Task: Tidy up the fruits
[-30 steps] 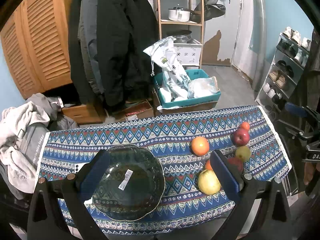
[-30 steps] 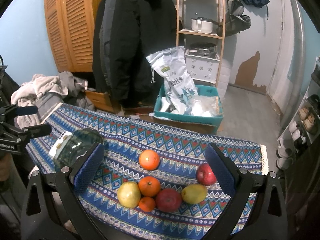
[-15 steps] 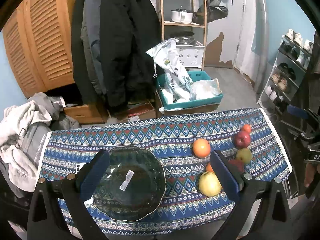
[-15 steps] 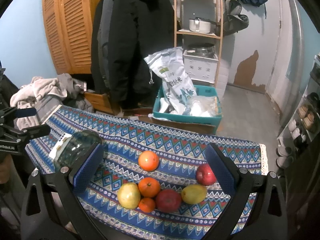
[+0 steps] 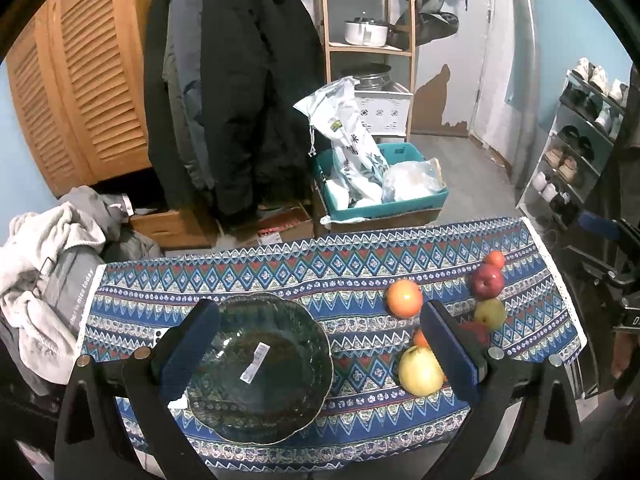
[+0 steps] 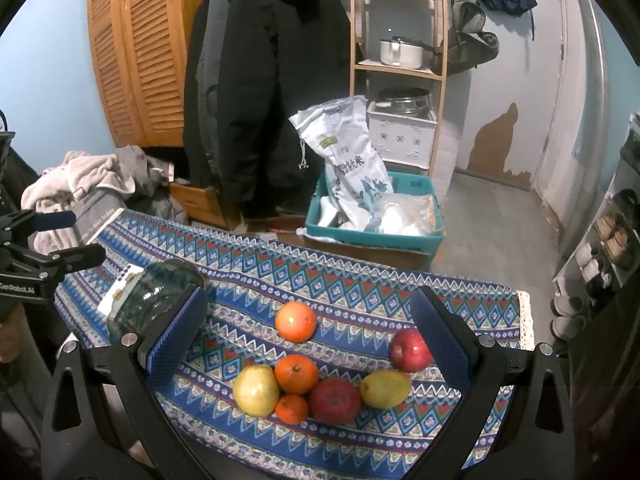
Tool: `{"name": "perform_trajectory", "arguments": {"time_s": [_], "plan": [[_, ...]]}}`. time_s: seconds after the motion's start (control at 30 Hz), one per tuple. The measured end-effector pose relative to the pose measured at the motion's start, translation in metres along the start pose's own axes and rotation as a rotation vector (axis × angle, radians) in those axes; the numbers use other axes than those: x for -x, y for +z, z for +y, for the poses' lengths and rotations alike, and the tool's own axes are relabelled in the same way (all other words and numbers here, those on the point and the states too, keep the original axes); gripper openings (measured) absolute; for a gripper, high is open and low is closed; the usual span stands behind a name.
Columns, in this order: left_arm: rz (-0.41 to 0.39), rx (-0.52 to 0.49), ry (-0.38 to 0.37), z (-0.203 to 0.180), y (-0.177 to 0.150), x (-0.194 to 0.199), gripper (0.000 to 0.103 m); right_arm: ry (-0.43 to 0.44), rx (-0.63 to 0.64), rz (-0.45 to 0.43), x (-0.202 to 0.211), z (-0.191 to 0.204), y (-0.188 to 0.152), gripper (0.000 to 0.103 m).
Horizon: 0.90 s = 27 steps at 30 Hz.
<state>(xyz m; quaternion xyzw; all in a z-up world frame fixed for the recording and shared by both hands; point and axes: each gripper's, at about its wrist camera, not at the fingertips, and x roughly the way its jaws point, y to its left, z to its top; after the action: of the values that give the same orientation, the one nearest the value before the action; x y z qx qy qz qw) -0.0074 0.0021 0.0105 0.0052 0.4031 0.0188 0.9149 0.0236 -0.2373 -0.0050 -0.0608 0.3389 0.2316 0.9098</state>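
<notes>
Glass bowl (image 5: 260,364) holds no fruit; a sticker (image 5: 252,367) shows inside.

The bowl (image 5: 260,364) is glossy dark glass bearing a paper sticker (image 5: 253,367). A woven patterned cloth (image 5: 280,276) covers the desk. The fruits (image 6: 296,374) look smooth-skinned.

I see even, cool indoor light in both views, with soft shadows. Fisheye bending is strong at the edges, corners are vignetted black. Centre is sharp, with slight compression blur.
</notes>
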Motion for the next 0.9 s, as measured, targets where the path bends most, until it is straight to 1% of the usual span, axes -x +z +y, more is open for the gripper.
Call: {"name": "perform_trajectory", "arguments": {"time_s": [0.37,0.73,0.83,0.9], "plan": [[0.0,-0.015,0.002,-0.005,-0.001,0.0,0.101,0.0,0.008,0.006,0.003,-0.002,-0.001,0.1],[0.021,-0.026,0.002,-0.009,-0.001,-0.01,0.101,-0.001,0.015,0.012,0.001,-0.004,0.001,0.1],[0.044,-0.023,-0.016,-0.011,-0.003,-0.018,0.101,-0.01,0.015,0.027,-0.002,-0.008,0.002,0.1],[0.08,-0.016,-0.039,-0.011,-0.004,-0.027,0.101,-0.014,0.016,0.041,-0.006,-0.012,0.003,0.1]]}}
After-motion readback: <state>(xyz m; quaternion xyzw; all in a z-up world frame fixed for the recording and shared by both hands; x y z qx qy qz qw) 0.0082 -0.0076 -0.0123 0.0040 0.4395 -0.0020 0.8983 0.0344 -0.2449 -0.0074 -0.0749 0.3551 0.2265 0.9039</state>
